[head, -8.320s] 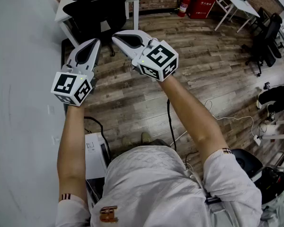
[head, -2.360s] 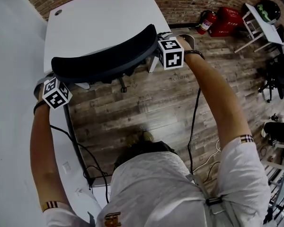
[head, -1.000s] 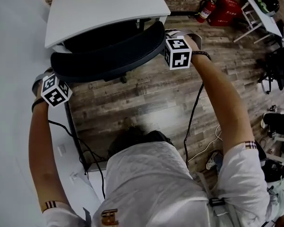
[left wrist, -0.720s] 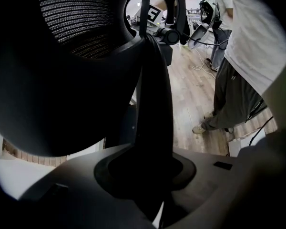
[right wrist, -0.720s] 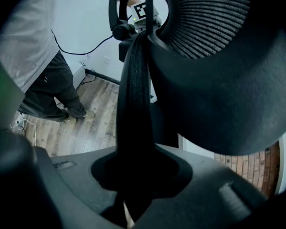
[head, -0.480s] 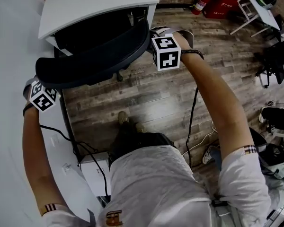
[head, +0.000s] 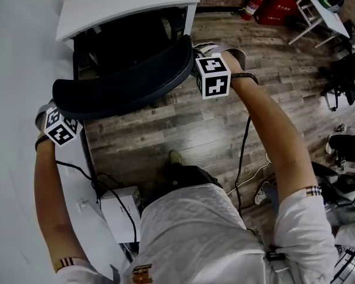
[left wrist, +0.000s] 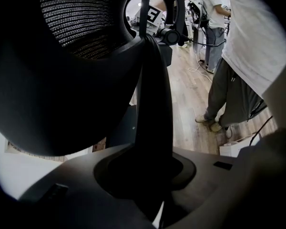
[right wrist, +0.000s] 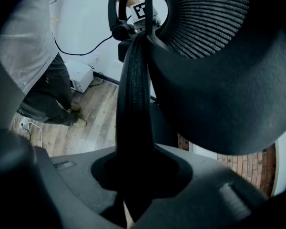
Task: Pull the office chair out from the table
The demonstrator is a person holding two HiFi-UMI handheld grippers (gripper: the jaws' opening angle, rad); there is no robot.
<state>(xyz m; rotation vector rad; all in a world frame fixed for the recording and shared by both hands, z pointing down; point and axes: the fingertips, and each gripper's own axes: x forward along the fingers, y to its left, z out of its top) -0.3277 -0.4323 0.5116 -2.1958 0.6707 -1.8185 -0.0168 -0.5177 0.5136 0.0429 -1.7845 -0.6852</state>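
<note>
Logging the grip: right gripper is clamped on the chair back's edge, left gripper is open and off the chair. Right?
Not quite. The left gripper is clamped too, on the other edge of the chair back, as the left gripper view shows. The right gripper is as you said.

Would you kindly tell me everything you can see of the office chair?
The office chair is black, and the top rim of its curved backrest arcs across the head view. The back panel is woven mesh inside a smooth, plastic-looking frame. It is upright, with its seat side toward the white table. The left gripper is shut on one side edge of the frame, the right gripper on the other.
</note>
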